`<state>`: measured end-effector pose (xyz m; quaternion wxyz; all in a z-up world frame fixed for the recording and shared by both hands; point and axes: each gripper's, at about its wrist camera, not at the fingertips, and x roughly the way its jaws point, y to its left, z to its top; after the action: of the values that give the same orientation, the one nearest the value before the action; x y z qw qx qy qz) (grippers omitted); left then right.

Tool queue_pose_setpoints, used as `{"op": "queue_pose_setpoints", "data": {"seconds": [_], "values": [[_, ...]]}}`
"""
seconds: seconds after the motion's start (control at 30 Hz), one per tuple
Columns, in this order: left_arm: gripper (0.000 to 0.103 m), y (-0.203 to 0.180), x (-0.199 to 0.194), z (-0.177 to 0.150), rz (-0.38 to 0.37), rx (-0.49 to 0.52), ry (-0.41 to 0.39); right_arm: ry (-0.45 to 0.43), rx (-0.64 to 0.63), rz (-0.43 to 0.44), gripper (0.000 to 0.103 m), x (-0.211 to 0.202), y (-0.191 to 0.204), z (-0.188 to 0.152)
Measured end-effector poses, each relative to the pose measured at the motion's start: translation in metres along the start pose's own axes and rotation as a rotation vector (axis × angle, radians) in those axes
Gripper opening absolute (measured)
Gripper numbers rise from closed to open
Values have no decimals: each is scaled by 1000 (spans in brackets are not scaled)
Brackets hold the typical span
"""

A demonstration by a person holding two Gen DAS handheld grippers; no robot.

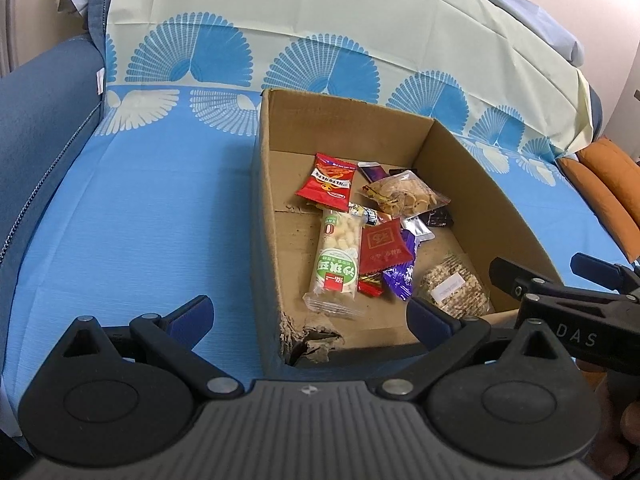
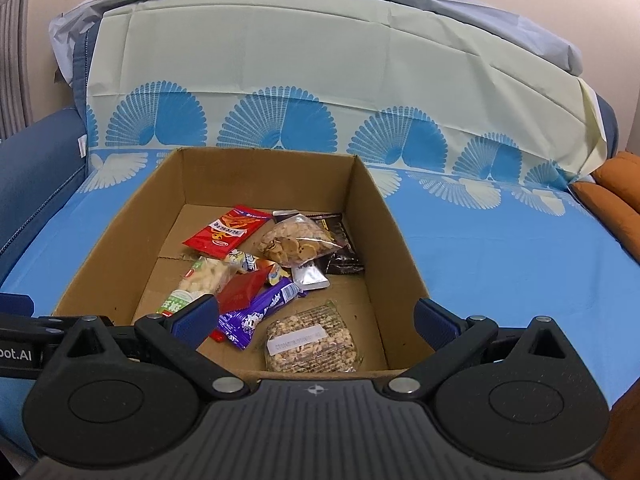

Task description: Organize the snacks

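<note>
Open right gripper [image 2: 316,322], "DAS", before snack [image 1: 335,262] with green label.

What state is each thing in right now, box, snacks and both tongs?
Brown cardboard box: open-topped, upright on the blue cloth, near-left corner torn.
Red rectangular snack packet: sealed, lying flat in the box.
Clear bag of round crackers: sealed, resting on other packets.
Purple chocolate bar wrapper: sealed, lying tilted on the pile.
Clear-wrapped grain cake: sealed, flat on the box floor.
Left tongs: open, empty.
Right tongs: open, empty.
</note>
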<state>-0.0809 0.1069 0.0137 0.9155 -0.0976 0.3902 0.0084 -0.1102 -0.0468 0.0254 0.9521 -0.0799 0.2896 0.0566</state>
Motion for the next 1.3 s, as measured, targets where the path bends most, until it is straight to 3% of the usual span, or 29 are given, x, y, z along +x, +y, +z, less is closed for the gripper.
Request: {"op": "queue_pose_setpoints", "data": {"seconds": [1.3], "values": [[103, -4, 0, 0, -14, -1, 3, -7, -18, -4, 102, -1, 0, -1]]}}
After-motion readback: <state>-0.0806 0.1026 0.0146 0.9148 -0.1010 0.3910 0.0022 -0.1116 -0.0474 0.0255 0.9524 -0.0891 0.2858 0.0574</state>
